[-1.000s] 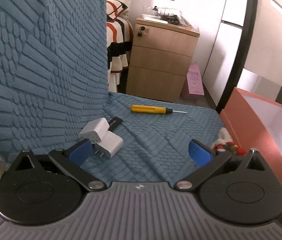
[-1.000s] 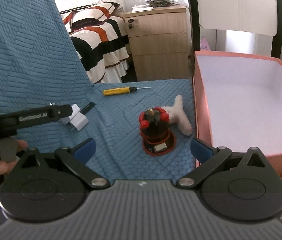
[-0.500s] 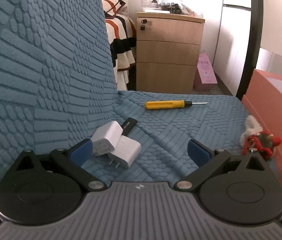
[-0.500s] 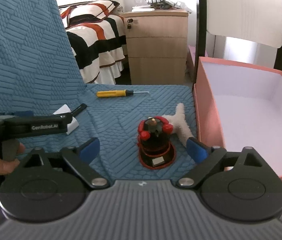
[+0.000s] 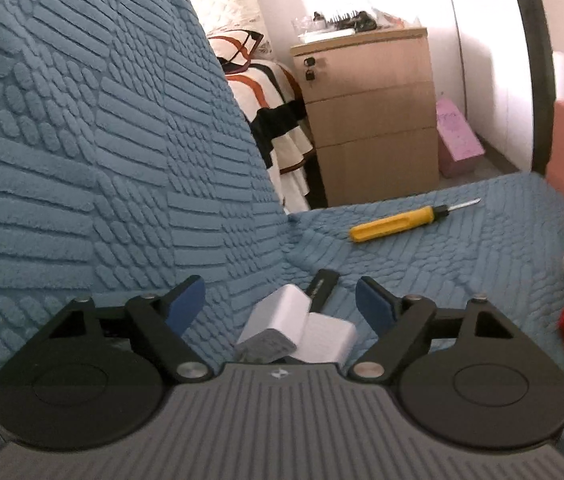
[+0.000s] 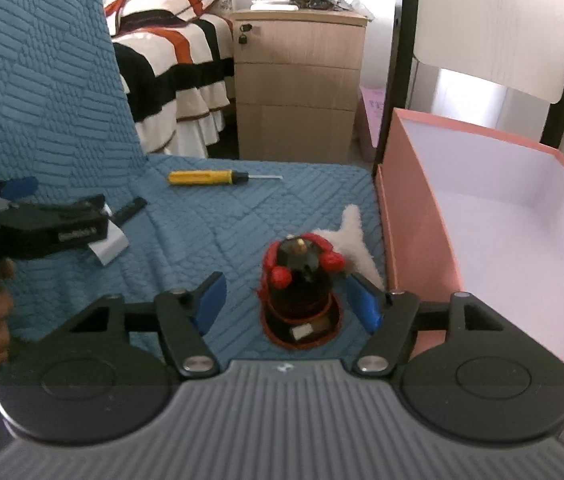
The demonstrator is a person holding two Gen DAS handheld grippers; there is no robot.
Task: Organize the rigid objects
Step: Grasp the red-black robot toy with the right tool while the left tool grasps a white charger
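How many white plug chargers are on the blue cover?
2. One white charger lies on the blue cover between the fingers of the left tool, untouched. The other white charger leans against its right side. More could be hidden under the tool.

The bumpy blue cloth (image 5: 82, 160) is lying under both claws. Smooth white plastic plugs (image 5: 293, 328) are sitting between the left claw's (image 5: 280, 304) pads.
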